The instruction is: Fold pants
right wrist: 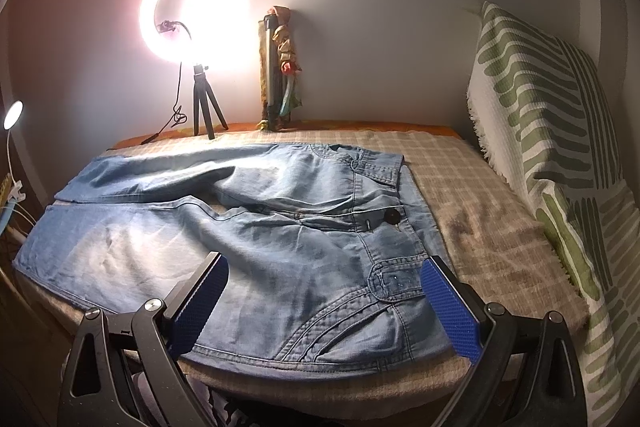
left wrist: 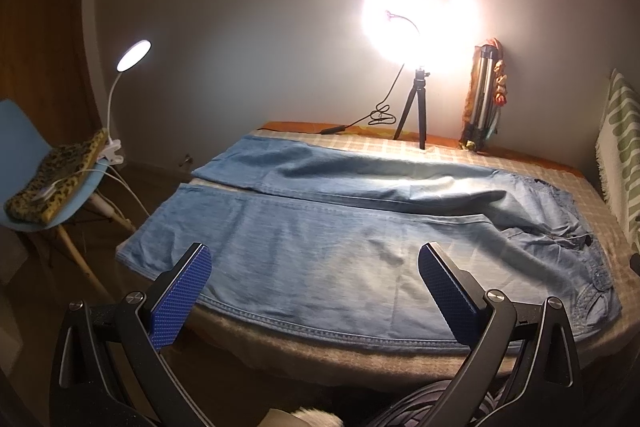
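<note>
1. Left wrist view: the left gripper (left wrist: 316, 291) has its jaws spread wide and holds nothing; it hovers at the near edge of the bed (left wrist: 520, 163). The pants (left wrist: 320, 227), light blue denim, lie flat and full length across the checked cover, with the leg hems to the left and the waistband to the right. The two legs lie side by side, a narrow gap between them near the hems.
2. Same view, surroundings: a ring light (left wrist: 420, 15) on a small tripod stands at the far edge and its cable trails on the bed. A blue chair (left wrist: 24, 155) with a clip lamp (left wrist: 134, 55) stands left, off the bed.
3. Right wrist view: the right gripper (right wrist: 324, 299) is likewise spread and empty, over the waistband corner near the front pocket. The button fly faces up.
4. Same view: a green-patterned pillow (right wrist: 540, 131) leans at the right, apart from the pants.
5. Judgement: no fold is made yet, so the whole task remains. Nothing rests on the denim; the tripod stands close behind the far leg.
</note>
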Motion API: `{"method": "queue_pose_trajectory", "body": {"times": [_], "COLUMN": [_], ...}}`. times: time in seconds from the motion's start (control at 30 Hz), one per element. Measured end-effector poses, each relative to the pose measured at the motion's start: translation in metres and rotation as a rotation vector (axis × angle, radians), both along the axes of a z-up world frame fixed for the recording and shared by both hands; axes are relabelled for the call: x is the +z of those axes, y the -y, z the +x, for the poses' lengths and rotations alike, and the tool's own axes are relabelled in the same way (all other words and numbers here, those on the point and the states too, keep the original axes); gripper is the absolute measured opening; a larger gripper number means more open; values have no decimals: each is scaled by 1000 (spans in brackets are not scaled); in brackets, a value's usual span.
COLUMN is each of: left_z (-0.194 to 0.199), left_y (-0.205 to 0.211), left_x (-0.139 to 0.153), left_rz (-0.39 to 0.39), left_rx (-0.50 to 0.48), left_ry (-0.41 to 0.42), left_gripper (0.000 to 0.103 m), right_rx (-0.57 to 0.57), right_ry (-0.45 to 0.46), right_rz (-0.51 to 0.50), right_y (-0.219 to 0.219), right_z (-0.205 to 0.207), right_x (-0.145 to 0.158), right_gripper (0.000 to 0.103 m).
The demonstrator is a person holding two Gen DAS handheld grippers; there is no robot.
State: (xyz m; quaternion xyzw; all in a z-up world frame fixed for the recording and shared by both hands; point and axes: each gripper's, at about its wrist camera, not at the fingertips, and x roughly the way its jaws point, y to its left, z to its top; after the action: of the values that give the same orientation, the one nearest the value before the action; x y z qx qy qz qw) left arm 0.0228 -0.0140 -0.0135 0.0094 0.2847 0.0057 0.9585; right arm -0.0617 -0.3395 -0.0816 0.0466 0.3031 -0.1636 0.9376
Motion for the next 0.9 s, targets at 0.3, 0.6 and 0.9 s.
{"method": "queue_pose_trajectory", "body": {"times": [0.3, 0.6, 0.9], "left_z": [30, 97, 181], "left_y": [-23, -69, -88], "left_x": [-14, -24, -20], "left_rz": [7, -8, -44], "left_rx": [-33, -39, -59], "left_ry": [-44, -88, -124], "left_gripper": [103, 91, 80], "right_rx": [67, 167, 300], "right_ry": [8, 1, -51], "right_rz": [4, -54, -32], "right_y": [13, 31, 39], "right_z": [32, 99, 204], "right_x": [13, 42, 57], "right_gripper": [97, 93, 83]}}
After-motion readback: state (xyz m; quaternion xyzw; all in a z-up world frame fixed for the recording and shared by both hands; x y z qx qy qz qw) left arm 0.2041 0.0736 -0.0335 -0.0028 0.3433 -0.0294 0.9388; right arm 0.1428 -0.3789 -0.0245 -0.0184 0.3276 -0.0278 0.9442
